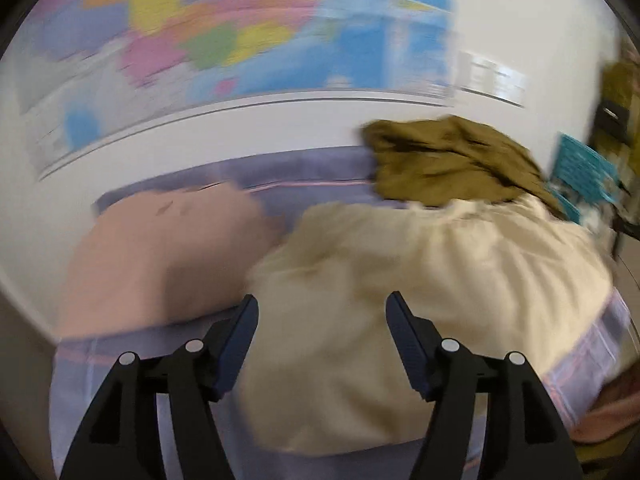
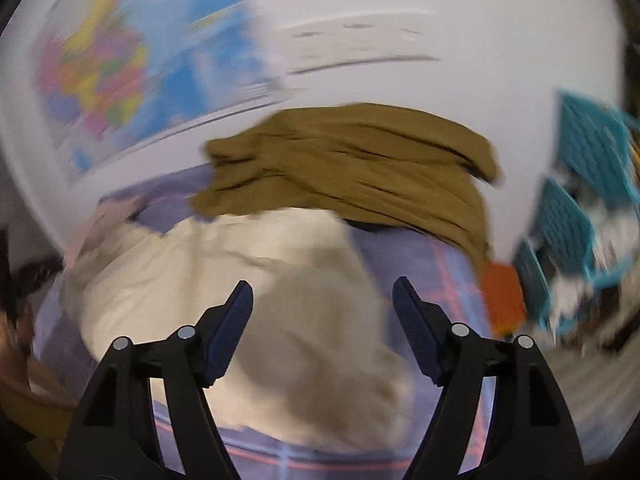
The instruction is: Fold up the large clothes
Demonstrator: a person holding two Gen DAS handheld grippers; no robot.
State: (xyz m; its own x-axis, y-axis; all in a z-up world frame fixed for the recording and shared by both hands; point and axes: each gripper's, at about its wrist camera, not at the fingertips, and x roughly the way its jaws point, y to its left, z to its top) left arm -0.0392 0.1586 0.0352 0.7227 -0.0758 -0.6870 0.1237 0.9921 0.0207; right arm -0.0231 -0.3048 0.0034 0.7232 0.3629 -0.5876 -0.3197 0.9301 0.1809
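Observation:
A crumpled cream garment lies on a bed with a lilac checked sheet. It also shows in the right wrist view. An olive-brown garment lies bunched behind it against the wall, also in the right wrist view. My left gripper is open and empty above the cream garment. My right gripper is open and empty above the same garment. Both views are blurred by motion.
A pink pillow lies left of the cream garment. A coloured world map hangs on the white wall. Teal baskets and an orange object stand at the bed's right side.

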